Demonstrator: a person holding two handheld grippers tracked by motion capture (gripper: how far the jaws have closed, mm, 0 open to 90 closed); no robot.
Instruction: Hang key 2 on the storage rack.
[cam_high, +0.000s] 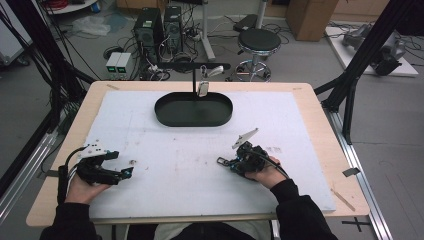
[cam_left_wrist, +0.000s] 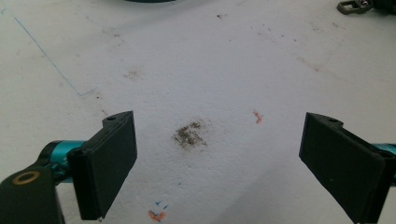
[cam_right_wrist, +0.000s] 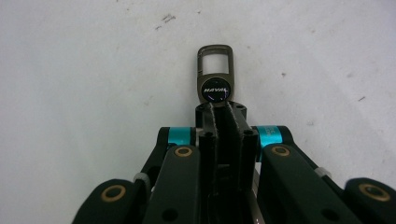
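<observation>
Jaws of the right gripper (cam_right_wrist: 219, 106) are pinched tight on a metal key fob (cam_right_wrist: 215, 74), lower right of the high view, hand low over the white mat (cam_high: 175, 165). Left gripper (cam_left_wrist: 217, 154) gapes wide, holding nothing, lower left.

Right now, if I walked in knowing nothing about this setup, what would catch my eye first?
Probably the right gripper, near the table's right front, its jaws shut on a small metal key clip whose loop juts out past them. Next, the black oval tray at the far middle of the white mat, with a thin stand rising from it. The left gripper rests open at the near left, holding nothing.
</observation>
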